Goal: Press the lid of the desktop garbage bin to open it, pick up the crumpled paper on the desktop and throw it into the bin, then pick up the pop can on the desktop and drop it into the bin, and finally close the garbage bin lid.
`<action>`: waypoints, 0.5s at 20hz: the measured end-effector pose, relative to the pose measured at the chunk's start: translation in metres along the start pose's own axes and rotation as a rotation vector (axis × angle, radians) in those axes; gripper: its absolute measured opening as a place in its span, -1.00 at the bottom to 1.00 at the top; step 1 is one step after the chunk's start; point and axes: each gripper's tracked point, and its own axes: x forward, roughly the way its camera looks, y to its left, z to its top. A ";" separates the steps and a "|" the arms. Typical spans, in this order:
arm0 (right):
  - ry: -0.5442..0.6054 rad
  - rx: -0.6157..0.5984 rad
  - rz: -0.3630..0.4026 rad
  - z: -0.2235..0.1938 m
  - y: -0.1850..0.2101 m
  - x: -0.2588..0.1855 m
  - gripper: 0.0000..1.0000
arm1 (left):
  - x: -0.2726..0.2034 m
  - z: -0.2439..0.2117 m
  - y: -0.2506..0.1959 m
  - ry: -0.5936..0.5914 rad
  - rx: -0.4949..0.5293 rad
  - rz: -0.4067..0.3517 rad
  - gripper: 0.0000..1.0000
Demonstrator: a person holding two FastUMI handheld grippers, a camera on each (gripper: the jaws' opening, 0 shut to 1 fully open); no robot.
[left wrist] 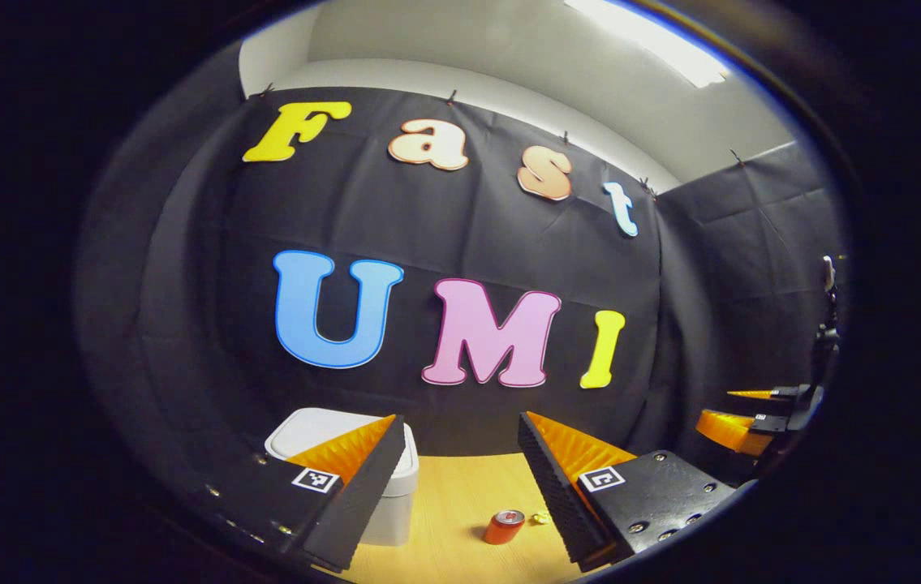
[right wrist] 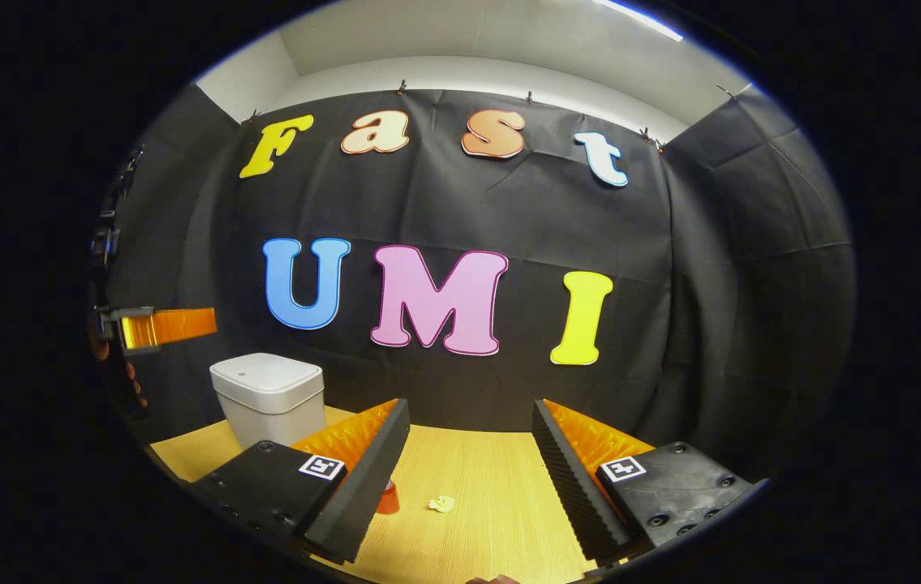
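Observation:
The white desktop bin stands at the back left of the wooden table with its lid down. A red pop can rests on the table to the right of the bin, with a small crumpled paper just beyond it. In the right gripper view the can peeks out from behind my finger and the paper lies beside it. My left gripper is open and empty, raised near the bin. My right gripper is open and empty above the table's front.
The black cloth wall closes the back and right side of the table. My right gripper shows far right in the left gripper view. My left gripper hovers at the far left, higher than the bin, with a hand under it.

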 end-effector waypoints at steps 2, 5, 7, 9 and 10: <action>-0.002 -0.006 -0.004 0.002 0.000 0.001 0.96 | 0.006 -0.002 0.025 0.030 -0.008 0.050 0.84; -0.002 -0.008 -0.011 0.002 0.000 0.003 0.96 | 0.018 0.000 0.056 0.061 0.064 0.093 0.84; 0.002 -0.002 -0.014 0.001 0.001 0.004 0.96 | 0.030 0.001 0.067 0.078 0.140 0.100 0.84; 0.001 -0.002 -0.014 0.002 0.004 0.005 0.96 | 0.041 0.001 0.067 0.088 0.184 0.086 0.84; 0.000 -0.004 -0.013 0.003 0.006 0.005 0.96 | 0.046 -0.001 0.065 0.097 0.196 0.074 0.83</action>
